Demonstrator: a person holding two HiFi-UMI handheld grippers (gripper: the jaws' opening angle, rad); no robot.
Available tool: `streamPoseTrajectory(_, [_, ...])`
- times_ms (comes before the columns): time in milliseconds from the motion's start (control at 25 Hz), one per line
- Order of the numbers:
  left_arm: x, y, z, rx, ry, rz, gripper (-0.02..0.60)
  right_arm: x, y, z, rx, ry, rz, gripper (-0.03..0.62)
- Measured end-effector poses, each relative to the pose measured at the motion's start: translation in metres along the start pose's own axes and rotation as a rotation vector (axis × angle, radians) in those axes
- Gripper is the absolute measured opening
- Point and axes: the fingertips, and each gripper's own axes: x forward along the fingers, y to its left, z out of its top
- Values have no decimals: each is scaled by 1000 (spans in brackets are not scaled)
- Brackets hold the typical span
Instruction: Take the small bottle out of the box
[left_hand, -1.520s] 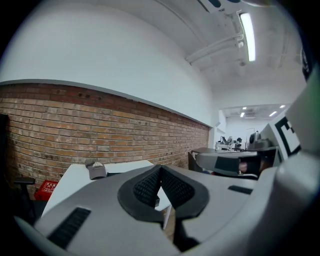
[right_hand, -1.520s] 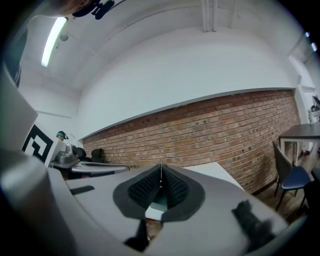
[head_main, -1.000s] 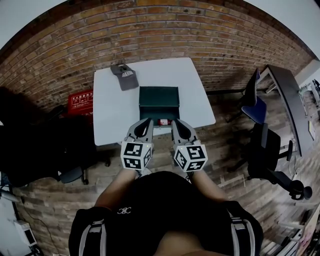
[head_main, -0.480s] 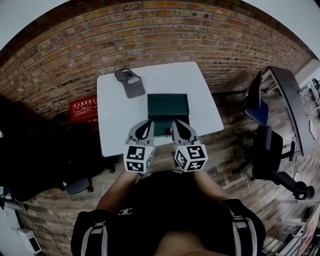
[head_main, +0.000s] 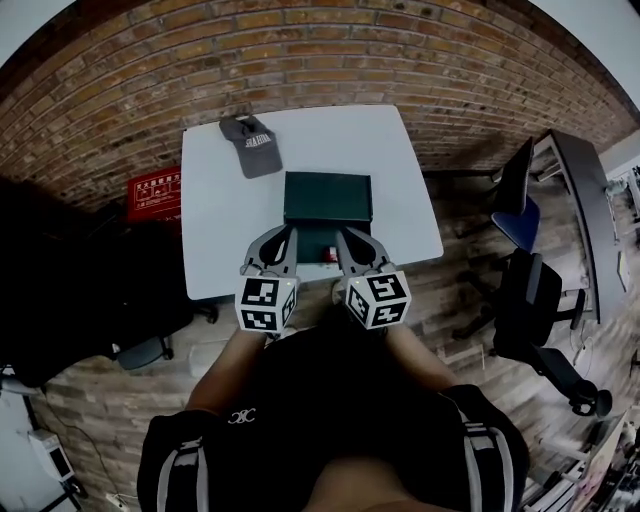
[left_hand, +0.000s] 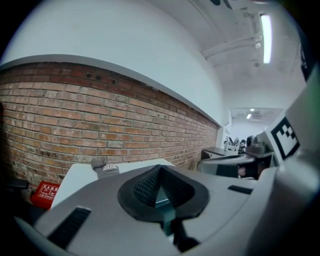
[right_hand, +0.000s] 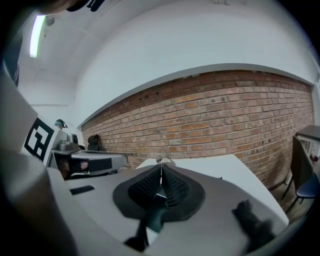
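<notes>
hovering at the table (head_main: 215, 230) edge, left hand-held gripper (head_main: 284, 238) and right hand-held gripper (head_main: 348, 240) are showing closed, empty jaws; the small red bottle (head_main: 328, 256) is lying between them, outside the dark green box (head_main: 327, 197)

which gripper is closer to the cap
Left. The left gripper is right of the cap and nearer the person; the right gripper is farther right still.

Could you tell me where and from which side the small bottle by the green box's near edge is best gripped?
Probably across its middle, from above: the small bottle seems to lie low at the green box's near right edge, so a wall may block sideways approaches.
</notes>
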Motion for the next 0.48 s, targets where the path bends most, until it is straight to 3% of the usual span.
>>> streamPoseTrajectory(480, [22, 12, -5, -6, 28, 74, 12, 48, -24, -29, -38, 181, 187, 31])
